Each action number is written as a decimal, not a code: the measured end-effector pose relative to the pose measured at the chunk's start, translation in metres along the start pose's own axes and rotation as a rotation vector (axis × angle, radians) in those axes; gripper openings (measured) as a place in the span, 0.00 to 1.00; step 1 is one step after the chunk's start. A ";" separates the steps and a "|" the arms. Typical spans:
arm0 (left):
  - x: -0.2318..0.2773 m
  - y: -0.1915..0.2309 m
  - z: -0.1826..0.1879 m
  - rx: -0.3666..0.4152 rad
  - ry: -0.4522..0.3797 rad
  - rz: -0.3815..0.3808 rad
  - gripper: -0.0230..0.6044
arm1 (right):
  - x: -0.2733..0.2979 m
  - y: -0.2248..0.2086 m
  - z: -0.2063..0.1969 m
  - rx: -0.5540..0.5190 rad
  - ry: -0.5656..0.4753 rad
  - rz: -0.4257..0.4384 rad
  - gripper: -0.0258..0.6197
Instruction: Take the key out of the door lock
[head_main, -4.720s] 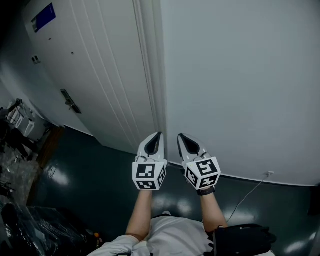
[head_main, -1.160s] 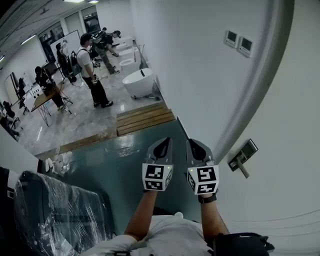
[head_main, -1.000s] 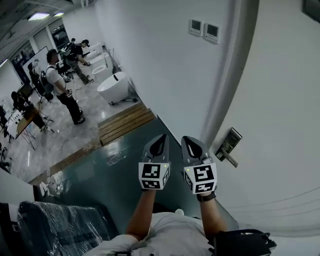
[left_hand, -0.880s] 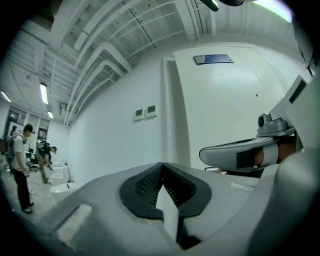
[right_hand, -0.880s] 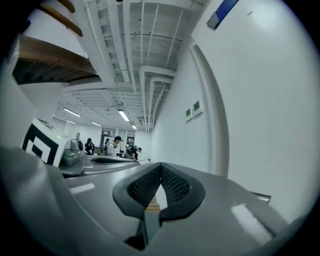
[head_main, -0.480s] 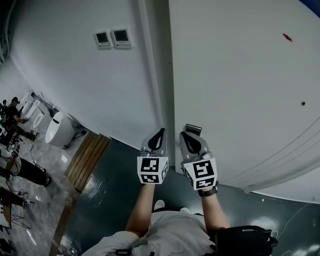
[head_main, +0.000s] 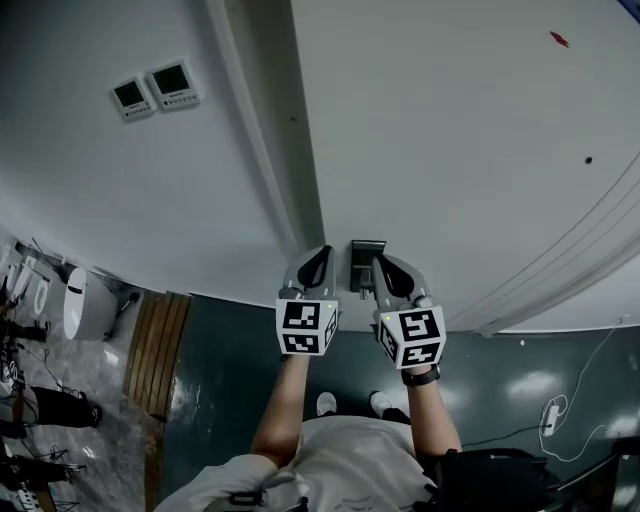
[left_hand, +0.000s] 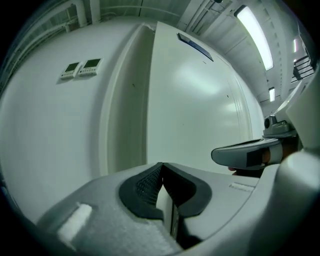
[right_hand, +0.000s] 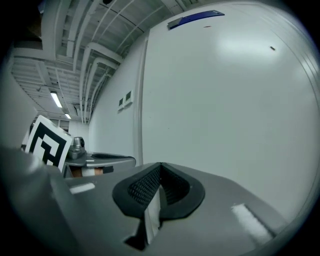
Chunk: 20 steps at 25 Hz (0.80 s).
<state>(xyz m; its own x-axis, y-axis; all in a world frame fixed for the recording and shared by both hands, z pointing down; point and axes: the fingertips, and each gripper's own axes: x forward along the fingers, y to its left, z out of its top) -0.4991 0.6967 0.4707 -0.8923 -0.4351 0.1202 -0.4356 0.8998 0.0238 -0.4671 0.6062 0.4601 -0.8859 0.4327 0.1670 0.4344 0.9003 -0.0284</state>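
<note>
The lock plate (head_main: 366, 262) is seen just ahead between the closed, empty left gripper (head_main: 320, 257) and the nearer, likewise closed right gripper (head_main: 381, 266); its key is apparently hidden.

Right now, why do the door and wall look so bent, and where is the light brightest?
Head view: the wide lens bows the door and its frame; glare patches shine on the dark floor. Left gripper view: strong fisheye curving, black corners, a ceiling light strip blown out white. Right gripper view: same curving, door evenly lit.
</note>
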 end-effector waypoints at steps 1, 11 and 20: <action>0.003 0.003 -0.003 0.000 0.009 -0.002 0.04 | -0.001 -0.001 -0.004 0.005 0.011 -0.015 0.04; 0.032 0.019 -0.038 -0.030 0.036 -0.055 0.29 | -0.013 -0.014 -0.071 0.054 0.166 -0.106 0.04; 0.037 0.022 -0.046 -0.075 0.007 -0.034 0.13 | -0.022 -0.003 -0.170 0.313 0.287 -0.062 0.04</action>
<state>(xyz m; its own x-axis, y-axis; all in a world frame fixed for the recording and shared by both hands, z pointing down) -0.5360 0.7019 0.5217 -0.8762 -0.4655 0.1248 -0.4552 0.8845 0.1025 -0.4209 0.5863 0.6245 -0.8085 0.3864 0.4440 0.2720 0.9142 -0.3004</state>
